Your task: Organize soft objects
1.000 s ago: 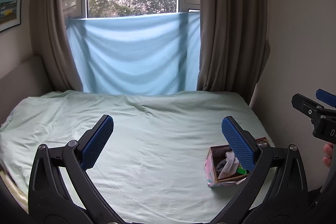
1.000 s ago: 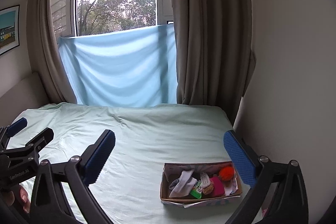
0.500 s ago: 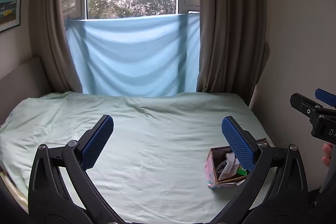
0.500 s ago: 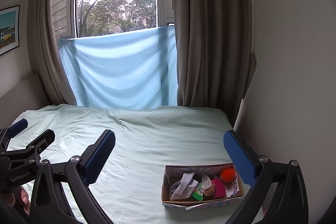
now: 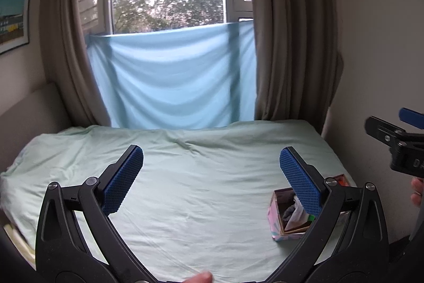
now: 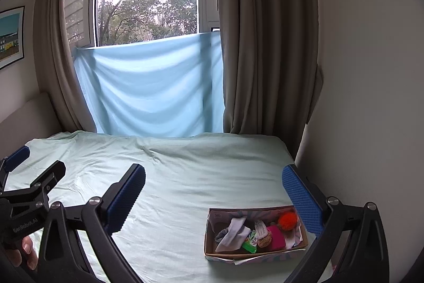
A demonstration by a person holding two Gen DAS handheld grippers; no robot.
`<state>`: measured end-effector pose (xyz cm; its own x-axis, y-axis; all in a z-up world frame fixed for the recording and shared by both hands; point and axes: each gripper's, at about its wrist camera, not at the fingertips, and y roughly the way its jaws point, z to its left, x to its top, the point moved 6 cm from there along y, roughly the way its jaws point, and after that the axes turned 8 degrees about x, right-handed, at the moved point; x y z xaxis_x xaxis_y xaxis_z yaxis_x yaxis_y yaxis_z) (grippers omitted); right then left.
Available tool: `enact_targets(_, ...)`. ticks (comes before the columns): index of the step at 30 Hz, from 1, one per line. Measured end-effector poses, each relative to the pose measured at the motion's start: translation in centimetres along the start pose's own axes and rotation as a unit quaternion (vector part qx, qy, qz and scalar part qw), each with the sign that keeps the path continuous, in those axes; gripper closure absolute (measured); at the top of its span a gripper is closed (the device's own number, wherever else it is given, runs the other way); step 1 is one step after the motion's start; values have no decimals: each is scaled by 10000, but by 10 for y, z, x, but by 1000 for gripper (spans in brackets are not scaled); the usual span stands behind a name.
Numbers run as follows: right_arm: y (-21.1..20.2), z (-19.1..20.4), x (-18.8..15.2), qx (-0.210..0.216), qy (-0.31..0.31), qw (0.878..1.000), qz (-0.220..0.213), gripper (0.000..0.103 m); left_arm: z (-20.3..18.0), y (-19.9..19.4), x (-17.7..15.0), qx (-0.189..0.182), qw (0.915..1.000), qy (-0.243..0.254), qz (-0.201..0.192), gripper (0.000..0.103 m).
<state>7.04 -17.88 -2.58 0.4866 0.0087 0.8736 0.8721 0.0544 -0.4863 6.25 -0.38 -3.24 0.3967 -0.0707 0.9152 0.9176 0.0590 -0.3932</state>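
Cardboard box [image 6: 255, 253] of soft items sits on the bed [image 6: 185, 177]; both grippers' fingers spread wide, empty.

Readable text: white lettering "GenRobot.AI" on the side of the black two-finger left gripper [image 6: 16, 163] body, seen at the lower left of the right wrist view. On the black right gripper [image 5: 408, 118] body, at the right edge of the left wrist view, only "DA" is visible, the rest cropped. The small green packet [image 6: 250, 240] in the open cardboard box [image 6: 212, 246] carries print too small to read.
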Motion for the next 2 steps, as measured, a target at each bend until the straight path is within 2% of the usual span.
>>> enact_targets(2, 2, 2, -2, -10, 13, 10000, 35, 0, -2, 4, -3, -12, 10000, 52, 46, 0)
